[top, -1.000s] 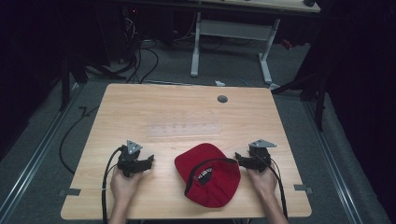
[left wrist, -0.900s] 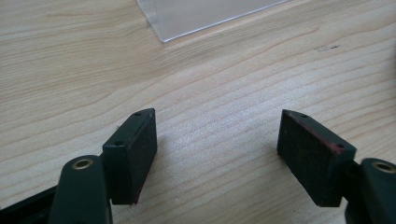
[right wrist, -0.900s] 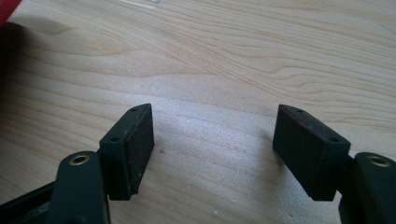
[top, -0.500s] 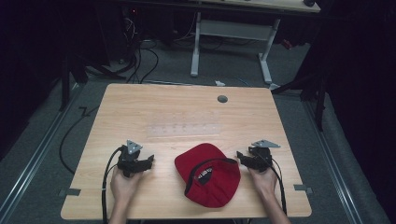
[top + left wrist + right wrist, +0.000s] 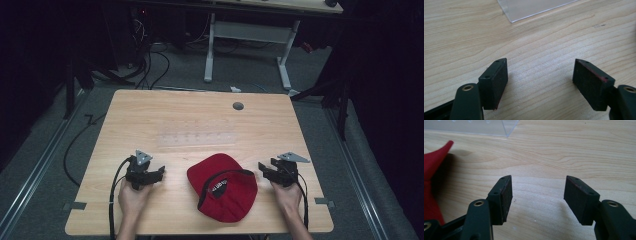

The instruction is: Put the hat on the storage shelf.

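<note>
Between both open tools, red cap, brim toward the table's far edge.

White lettering on red cap too small to read, clear plastic sheet perhaps edge-cropped

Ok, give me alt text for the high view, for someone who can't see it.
A red cap lies near the front edge of a wooden table, between two open hand-held tools: the left tool and the right tool, neither touching it. A clear plastic sheet lies flat behind the cap.
</note>
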`<state>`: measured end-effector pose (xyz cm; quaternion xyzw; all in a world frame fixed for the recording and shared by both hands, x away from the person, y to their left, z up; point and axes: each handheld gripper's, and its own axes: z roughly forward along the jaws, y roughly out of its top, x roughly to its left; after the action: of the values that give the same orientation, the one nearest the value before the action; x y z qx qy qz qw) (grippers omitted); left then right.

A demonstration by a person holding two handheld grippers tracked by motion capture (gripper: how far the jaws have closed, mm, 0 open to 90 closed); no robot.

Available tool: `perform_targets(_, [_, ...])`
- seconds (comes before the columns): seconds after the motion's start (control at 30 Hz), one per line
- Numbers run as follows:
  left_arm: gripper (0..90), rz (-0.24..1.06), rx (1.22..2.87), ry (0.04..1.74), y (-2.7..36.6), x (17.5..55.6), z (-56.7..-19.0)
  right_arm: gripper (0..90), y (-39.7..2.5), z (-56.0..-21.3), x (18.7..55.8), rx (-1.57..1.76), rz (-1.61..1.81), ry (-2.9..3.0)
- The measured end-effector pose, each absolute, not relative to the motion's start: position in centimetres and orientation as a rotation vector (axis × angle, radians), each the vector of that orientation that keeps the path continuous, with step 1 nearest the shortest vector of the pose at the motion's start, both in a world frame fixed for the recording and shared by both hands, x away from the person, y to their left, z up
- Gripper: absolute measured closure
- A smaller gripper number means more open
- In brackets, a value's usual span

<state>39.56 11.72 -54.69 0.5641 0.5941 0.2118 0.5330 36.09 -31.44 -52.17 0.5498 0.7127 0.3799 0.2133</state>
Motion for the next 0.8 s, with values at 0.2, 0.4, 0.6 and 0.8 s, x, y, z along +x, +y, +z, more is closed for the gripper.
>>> perform_targets(0.2, [28.4,0.505,1.345,1.416,11.7,39.6,-54.7,41.0,-31.7,-51.4,35.0,1.514,1.092,1.966])
perform_targets(0.4, [28.4,0.505,1.345,1.417,11.7,39.6,-54.7,41.4,-31.8,-50.5,34.2,1.491,1.120,1.967])
perform_targets(0.6, [28.4,0.505,1.345,1.416,11.7,39.6,-54.7,42.3,-31.4,-49.4,32.4,1.437,1.136,1.988])
perform_targets(0.8, [28.3,0.505,1.345,1.416,11.7,39.6,-54.7,41.9,-31.0,-48.4,31.4,1.404,1.176,2.008])
